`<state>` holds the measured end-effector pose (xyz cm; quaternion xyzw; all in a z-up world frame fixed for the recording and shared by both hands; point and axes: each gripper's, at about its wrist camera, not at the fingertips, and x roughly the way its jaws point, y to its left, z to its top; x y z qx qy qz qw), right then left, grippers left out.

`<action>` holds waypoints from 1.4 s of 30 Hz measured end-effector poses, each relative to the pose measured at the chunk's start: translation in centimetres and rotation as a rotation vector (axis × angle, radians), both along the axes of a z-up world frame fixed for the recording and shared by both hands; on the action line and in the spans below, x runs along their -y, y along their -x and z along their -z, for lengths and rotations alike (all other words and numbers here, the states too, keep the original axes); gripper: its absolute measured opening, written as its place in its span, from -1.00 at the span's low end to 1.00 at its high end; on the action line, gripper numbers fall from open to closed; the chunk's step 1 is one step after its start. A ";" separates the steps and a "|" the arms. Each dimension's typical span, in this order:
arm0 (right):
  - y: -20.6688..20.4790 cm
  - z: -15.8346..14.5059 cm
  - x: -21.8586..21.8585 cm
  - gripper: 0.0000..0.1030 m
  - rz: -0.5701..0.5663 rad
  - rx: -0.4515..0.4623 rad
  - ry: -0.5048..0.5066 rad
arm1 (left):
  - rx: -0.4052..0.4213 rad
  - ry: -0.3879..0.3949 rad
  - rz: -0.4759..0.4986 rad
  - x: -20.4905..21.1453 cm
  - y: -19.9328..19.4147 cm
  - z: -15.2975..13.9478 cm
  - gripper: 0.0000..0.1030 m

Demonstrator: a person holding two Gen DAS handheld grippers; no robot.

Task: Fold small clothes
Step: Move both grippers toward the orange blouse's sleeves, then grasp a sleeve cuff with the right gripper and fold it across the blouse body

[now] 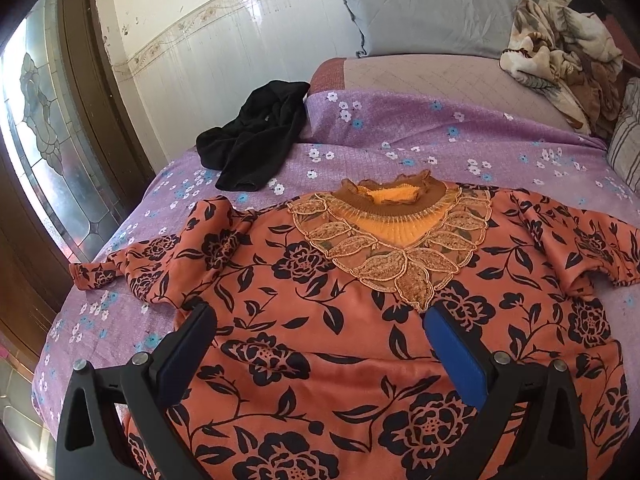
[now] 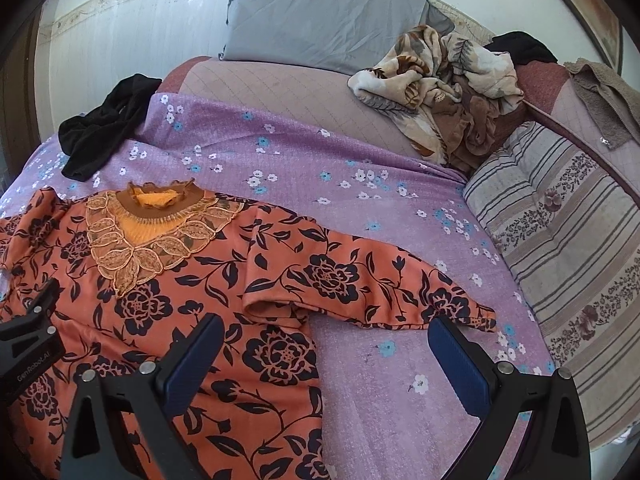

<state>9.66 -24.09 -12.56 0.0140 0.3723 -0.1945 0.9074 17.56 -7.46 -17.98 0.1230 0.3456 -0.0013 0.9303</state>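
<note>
Left wrist view: the orange floral top (image 1: 340,320) is laid out flat, front up, on the purple sheet (image 1: 400,136), and it fills the lower half of the picture. Nothing looks folded yet as far as I can tell, so I'd call it the very start. Both sleeves are spread out: one sleeve (image 1: 132,264) runs off toward 9 o'clock, the other toward 3 o'clock. The collar (image 1: 390,194) points to 12 o'clock and the hem drops out of sight at 6, so the body's long axis runs 12 to 6, with the sleeves crossing it 9 to 3. The left gripper (image 1: 316,344) hangs over the chest with its jaws spread wide and nothing between them. A black garment (image 1: 256,136) sits crumpled at about 11 o'clock, well apart from the top; probably next in the queue.

Right wrist view: same top (image 2: 160,320), now lower left, with the collar (image 2: 158,198) up around 11 o'clock. The right sleeve (image 2: 380,288) stretches toward 3 o'clock, a bit rumpled at the armpit, its cuff ending near the gripper's right-hand finger. The right gripper (image 2: 320,356) is wide open too and empty, sitting over the gap below that sleeve. My guess is that the sleeves get folded inward first, then the body doubled along its length. The blanket (image 2: 440,92) and pillow (image 2: 328,12) are up at 12 to 1 o'clock, out of the way.
</note>
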 end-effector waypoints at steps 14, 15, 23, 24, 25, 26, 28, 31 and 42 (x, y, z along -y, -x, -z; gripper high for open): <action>1.9 6.9 22.0 0.99 0.262 0.223 -1.054 | -0.238 -0.048 0.004 -0.8 -2.7 7.4 1.00; 1.8 7.4 23.1 0.98 0.278 0.232 -1.103 | -0.232 -0.042 -0.004 -0.8 -2.7 7.4 1.00; 2.6 11.5 29.6 0.52 0.527 0.193 -1.201 | -0.313 0.155 -0.108 -2.9 -2.8 8.2 1.00; 2.6 11.5 30.1 0.51 0.521 0.222 -1.202 | -0.310 0.142 -0.112 -2.7 -2.7 8.2 1.00; 2.4 11.2 30.3 0.47 0.514 0.247 -1.181 | -0.310 0.141 -0.124 -2.6 -2.7 8.3 1.00; 2.2 11.0 30.4 0.28 0.506 0.253 -1.148 | -0.312 0.141 -0.135 -2.5 -2.6 8.3 1.00; 1.0 10.8 30.2 -0.19 0.499 0.224 -1.072 | -0.320 0.137 -0.144 -2.3 -2.7 8.2 1.00; -0.5 8.8 28.9 -0.73 0.461 0.253 -0.938 | -0.365 0.144 -0.136 -2.6 -3.3 8.0 1.00; -6.3 -1.8 12.0 -0.82 -0.191 0.416 -0.811 | -0.257 0.090 -0.149 -4.4 -3.6 3.4 1.00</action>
